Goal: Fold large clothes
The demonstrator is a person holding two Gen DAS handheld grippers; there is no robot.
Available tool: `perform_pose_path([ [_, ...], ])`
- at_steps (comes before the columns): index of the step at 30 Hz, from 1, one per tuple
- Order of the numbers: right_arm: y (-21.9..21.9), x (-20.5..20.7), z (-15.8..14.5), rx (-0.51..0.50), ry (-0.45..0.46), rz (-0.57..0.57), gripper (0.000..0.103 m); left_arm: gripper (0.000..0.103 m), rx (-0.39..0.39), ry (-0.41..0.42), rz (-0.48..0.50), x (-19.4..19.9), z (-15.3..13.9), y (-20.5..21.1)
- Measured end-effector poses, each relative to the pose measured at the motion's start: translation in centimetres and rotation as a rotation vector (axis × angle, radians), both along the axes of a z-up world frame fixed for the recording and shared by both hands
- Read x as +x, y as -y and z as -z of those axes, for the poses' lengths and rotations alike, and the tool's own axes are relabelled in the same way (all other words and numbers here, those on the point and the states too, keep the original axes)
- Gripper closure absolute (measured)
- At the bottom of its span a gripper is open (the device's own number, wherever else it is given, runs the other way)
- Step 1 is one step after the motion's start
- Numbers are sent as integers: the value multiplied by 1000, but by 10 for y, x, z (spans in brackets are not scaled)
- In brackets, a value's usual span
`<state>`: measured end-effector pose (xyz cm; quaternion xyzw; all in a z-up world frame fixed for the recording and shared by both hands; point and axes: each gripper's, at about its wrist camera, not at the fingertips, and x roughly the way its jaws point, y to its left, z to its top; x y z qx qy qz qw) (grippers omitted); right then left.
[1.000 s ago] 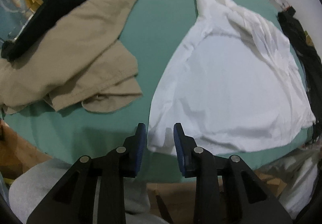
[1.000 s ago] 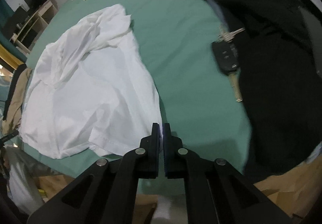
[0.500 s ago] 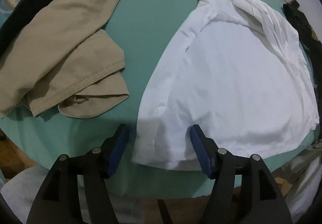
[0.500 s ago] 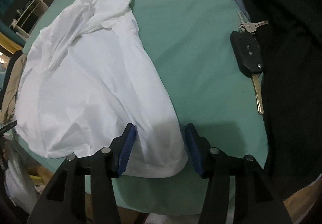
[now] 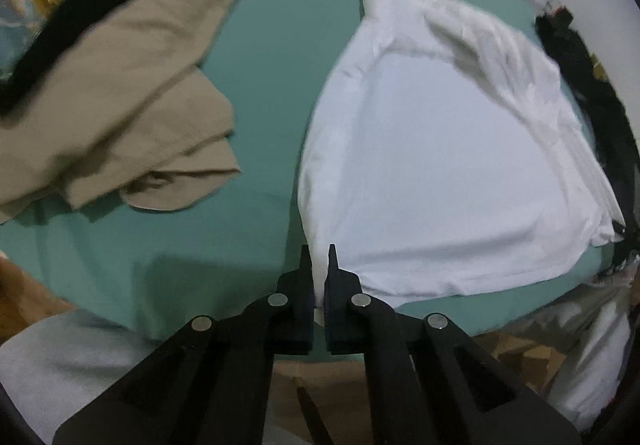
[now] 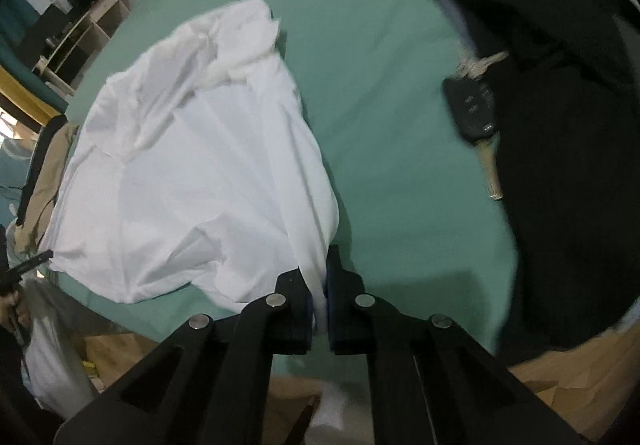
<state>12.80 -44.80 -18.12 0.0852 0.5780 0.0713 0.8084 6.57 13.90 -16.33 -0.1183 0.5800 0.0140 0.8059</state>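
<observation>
A green bed (image 5: 272, 45) fills both views, and everything else sits in relation to it. A white shirt (image 5: 440, 165) lies spread over its middle, the hem at the near edge and the rumpled collar end toward the far side. A black garment (image 6: 560, 125) covers the bed's right part, well apart from the shirt. Tan trousers (image 5: 112, 97) lie on the bed's left part, loosely folded, with a dark strip across their far edge. A car key (image 6: 474, 113) with loose keys rests on the bed just beside the black garment.

The left gripper (image 5: 318, 259) has just closed its jaws and pinches the shirt's near left corner. The right gripper (image 6: 320, 265) has likewise just closed and clamps the near right corner, with white cloth bunched between its pads.
</observation>
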Motion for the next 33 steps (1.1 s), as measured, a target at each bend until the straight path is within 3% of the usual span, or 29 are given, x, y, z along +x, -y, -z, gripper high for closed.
perform_pose_path([
  [12, 23, -40, -57, 26, 81, 30, 98, 99, -65, 100, -12, -31, -55, -32],
  [18, 23, -48, -79, 21, 125, 19, 98, 99, -63, 184, -10, -23, -93, -30],
  [25, 21, -14, -102, 23, 221, 28, 98, 99, -27, 311, -14, 11, -121, -29],
  [33, 19, 53, -109, 52, 302, 35, 98, 99, 2, 374, -17, 66, -127, -26],
])
